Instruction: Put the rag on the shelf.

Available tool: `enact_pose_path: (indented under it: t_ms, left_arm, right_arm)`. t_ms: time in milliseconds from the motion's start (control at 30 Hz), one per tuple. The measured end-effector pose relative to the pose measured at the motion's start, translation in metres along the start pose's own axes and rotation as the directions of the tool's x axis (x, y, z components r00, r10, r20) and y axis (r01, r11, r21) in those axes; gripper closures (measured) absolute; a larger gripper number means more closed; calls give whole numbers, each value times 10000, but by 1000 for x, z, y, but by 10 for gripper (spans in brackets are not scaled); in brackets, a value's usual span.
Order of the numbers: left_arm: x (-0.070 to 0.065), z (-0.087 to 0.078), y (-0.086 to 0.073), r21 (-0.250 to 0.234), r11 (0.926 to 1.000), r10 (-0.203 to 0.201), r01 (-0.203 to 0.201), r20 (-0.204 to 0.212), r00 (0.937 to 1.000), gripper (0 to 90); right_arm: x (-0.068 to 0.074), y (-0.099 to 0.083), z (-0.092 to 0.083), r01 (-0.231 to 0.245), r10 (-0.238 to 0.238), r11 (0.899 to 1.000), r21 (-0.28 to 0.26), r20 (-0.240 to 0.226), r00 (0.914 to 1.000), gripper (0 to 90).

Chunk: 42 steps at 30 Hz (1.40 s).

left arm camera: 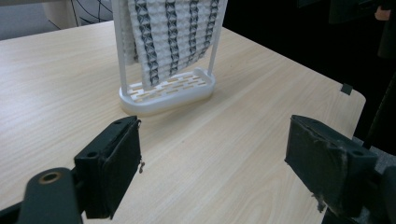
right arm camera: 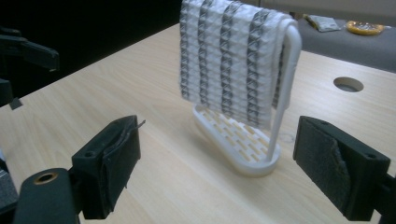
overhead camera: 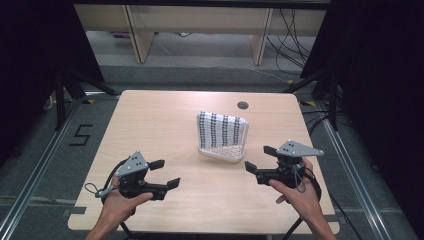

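We hold both tools low over the near part of the desk (overhead camera: 165,125), and the towel (overhead camera: 220,131) hangs ahead of us, draped over a white rack (overhead camera: 222,152) that stands a little right of the desk's middle. The relation that matters is which side lies closer: the right hand-held gripper (overhead camera: 257,157) sits near the rack's near right corner, while the left hand-held gripper (overhead camera: 166,173) is well apart from it, off to the near left. Both have their jaws spread wide and hold nothing (the black pads stand clear of each other in each gripper view). From the left gripper view the rack (left arm camera: 166,95) lies ahead and slightly left; from the right gripper view the towel (right arm camera: 231,60) faces us broadside, its long axis running across the rail from left to right. We judge that the right hand has the shorter reach, forward and to the left, to a hanging edge of the cloth.
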<state>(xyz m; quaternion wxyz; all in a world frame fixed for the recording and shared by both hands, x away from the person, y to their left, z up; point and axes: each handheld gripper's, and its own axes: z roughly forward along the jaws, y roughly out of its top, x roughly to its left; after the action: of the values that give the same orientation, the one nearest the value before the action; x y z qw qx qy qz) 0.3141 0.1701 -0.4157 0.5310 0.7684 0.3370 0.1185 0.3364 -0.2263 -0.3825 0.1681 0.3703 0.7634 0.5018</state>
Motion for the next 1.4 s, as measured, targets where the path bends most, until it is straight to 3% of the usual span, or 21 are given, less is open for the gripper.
enact_pose_path:
  t_ms: [133, 167, 300, 333, 367, 400, 500, 533, 567, 600, 633, 733, 800, 833, 933, 967, 1033, 1133, 1267, 1367, 1400]
  left_arm:
    - [-2, 1, -10, 47, 10000, 7, -7, 129, 9999, 172]
    - [-3, 0, -12, 155, 9999, 15, -16, 26, 10000, 172]
    - [-3, 1, -21, 272, 9996, -34, 33, 44, 10000, 171]
    - [-3, 2, -23, 205, 9998, -55, 53, 104, 9999, 171]
    - [-3, 1, -25, 239, 9997, -64, 63, 41, 10000, 171]
    - [-3, 1, -26, 280, 9996, -58, 58, 10, 10000, 171]
    - [-3, 1, -33, 329, 9994, -66, 68, -52, 10000, 171]
    - [-3, 1, -36, 277, 9995, -122, 123, -30, 9999, 171]
    - [-2, 1, -38, 312, 9994, -113, 112, 18, 9999, 171]
    - [-3, 1, -39, 342, 9993, -156, 158, -74, 9999, 171]
    - [-2, 1, -41, 332, 9992, -215, 216, -38, 9998, 171]
    - [-1, 0, -46, 345, 9993, -152, 155, -85, 9998, 171]
    - [-2, -3, -49, 346, 9992, -190, 196, -180, 9997, 169]
    - [-3, -4, -51, 246, 9993, -291, 295, -157, 9995, 169]
    - [-5, -6, -57, 286, 9992, -260, 264, -138, 9996, 168]
    - [-6, -6, -60, 347, 9992, -209, 214, -144, 9997, 168]
    - [-9, -5, -65, 494, 9987, -116, 125, -191, 9998, 168]
    - [-13, -3, -72, 783, 9969, -26, 41, -196, 9998, 165]
    - [-19, 2, -80, 996, 9950, 57, -54, -28, 10000, 164]
    - [-20, 3, -84, 1176, 9931, 28, -13, -125, 9999, 164]
    - [-20, 3, -84, 1260, 9920, 86, -59, -206, 9998, 164]
  right_arm:
    - [5, -4, -3, 91, -90, 9999, 113, -12, 10000, 159]
    - [8, -6, -3, -130, 131, 9999, 100, -99, 9999, 159]
    - [10, -11, -3, 268, -267, 9995, 150, -124, 9996, 159]
    - [13, -14, -3, 95, -93, 9998, 197, -83, 9999, 159]
    - [11, -15, -2, 388, -386, 9990, 199, -107, 9992, 159]
    - [14, -18, -1, 93, -84, 9993, 352, -250, 9997, 159]
    - [16, -24, 0, 23, -8, 9985, 544, -267, 9996, 159]
    - [15, -26, 0, 357, -346, 9983, 456, -240, 9991, 159]
    - [18, -29, 0, 18, 1, 9981, 620, -308, 9995, 159]
    - [16, -31, 1, 171, -152, 9989, 448, -414, 9990, 160]
    - [18, -32, 0, 39, -19, 9981, 608, -337, 9994, 160]
    - [17, -41, 3, 239, -227, 9980, 585, -200, 9995, 161]
    - [16, -50, 7, 172, -149, 9976, 664, -342, 9993, 161]
    - [18, -53, 8, -99, 129, 9971, 759, -386, 9992, 161]
    - [20, -63, 11, -9, 40, 9927, 1205, -261, 9997, 162]
    - [19, -65, 13, 271, -239, 9918, 1246, -266, 9994, 162]
    - [22, -69, 13, -36, 75, 9886, 1504, -253, 9997, 162]
    - [20, -76, 14, 463, -435, 9876, 1498, -218, 9988, 162]
    - [21, -86, 15, 759, -750, 9793, 1878, -119, 9971, 162]
    - [23, -94, 15, 735, -682, 9739, 2147, -322, 9972, 163]
    - [23, -96, 15, 729, -701, 9722, 2226, -201, 9973, 163]
